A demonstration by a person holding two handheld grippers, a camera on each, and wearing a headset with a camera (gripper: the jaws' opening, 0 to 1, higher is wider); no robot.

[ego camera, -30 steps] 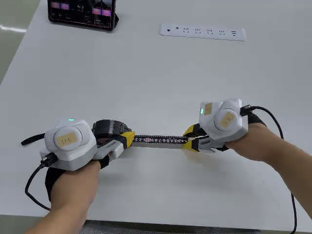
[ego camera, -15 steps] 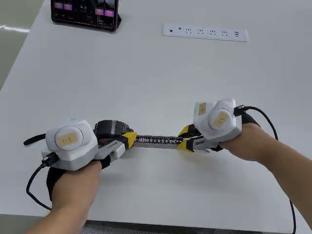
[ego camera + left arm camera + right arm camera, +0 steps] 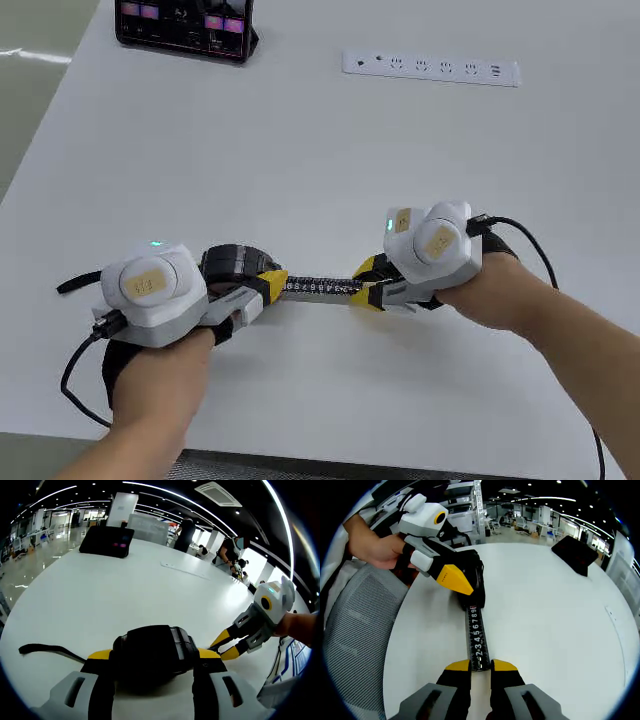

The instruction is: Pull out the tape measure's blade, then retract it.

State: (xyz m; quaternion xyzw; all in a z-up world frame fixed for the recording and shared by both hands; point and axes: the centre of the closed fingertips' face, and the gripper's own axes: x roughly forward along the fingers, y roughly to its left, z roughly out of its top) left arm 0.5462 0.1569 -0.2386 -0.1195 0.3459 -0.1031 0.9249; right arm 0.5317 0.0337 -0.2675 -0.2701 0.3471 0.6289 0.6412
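Near front edge of white tabletop point(image 3: 300, 150), left of centre: black plastic tape measure case point(image 3: 232, 263), resting on the surface. Clamped from both sides by yellow-tipped left gripper point(image 3: 263, 290), clenched firm on the body. Thin black wrist strap point(image 3: 47, 650) trailing off the case toward the left edge.

Just right of the case: black metal blade with white numerals point(image 3: 320, 287), out by a short stretch only, low over the surface, not visibly twisted. Free end pinched in yellow-tipped right gripper point(image 3: 362, 284), jaws closed on the tip with the numerals facing up.

Long axis of blade roughly parallel to the front edge. Case mouth pointing right, toward the right gripper; free end pointing right as well.

Judged mid-travel; pulling or feeding back not tellable from this alone. To do it well:
- Pin the case flat, no rocking.
- Move the right gripper straight along the blade's own line, no sideways drift, no roll, else likely kink or jam at the mouth.
- For retracting, walk the tip back under tension rather than letting go; likely spring snap otherwise.

Farther back, well apart from the work: white power strip point(image 3: 431, 68) toward the far right, dark tablet-like screen point(image 3: 185, 22) at the far edge, left side.
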